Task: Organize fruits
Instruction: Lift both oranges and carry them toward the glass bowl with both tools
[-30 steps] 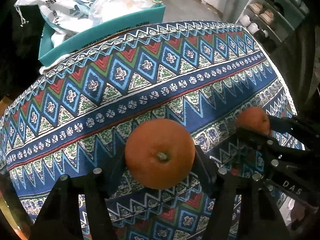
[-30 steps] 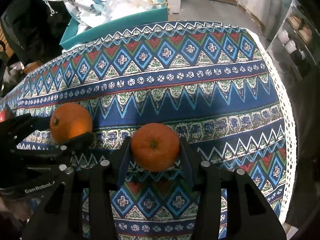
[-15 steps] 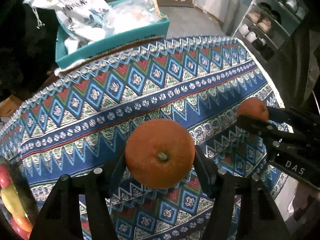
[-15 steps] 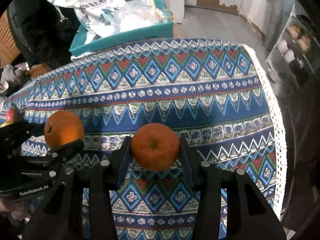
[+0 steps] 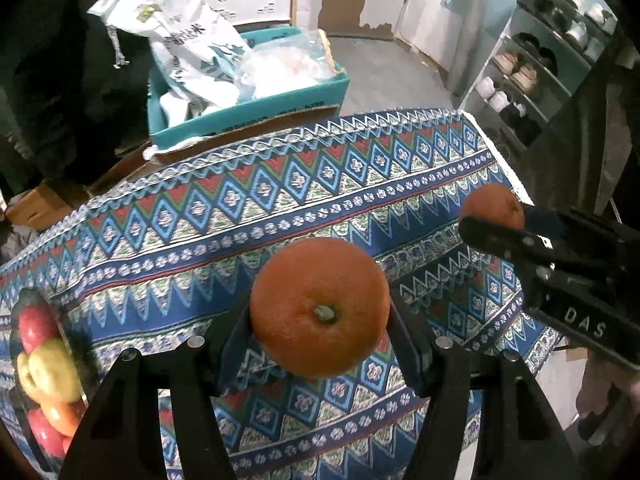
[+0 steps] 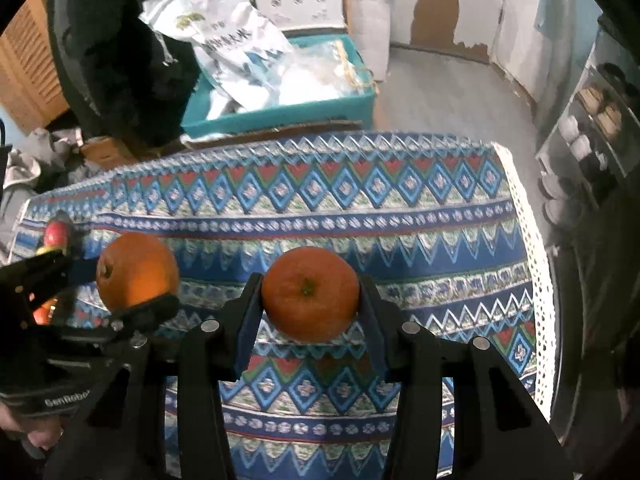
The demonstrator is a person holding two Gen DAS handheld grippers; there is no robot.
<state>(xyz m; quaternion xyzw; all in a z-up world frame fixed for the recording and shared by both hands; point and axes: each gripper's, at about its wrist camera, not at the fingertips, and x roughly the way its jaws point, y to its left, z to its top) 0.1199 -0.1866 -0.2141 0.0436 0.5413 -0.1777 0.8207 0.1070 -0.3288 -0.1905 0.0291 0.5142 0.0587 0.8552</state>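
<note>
Midway, we clamp an orange (image 5: pixel 320 307) in our left gripper (image 5: pixel 318 320) and another (image 6: pixel 310 293) in our right gripper (image 6: pixel 310 304), above the cloth (image 6: pixel 360 208); fruit pile (image 5: pixel 44 364) waits left of it.

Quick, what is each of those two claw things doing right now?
Left gripper: closed on an orange.
Right gripper: closed on another orange.

open tablecloth (image 5: pixel 280 208) ahead, fruit pile (image 5: pixel 44 364) left
</note>
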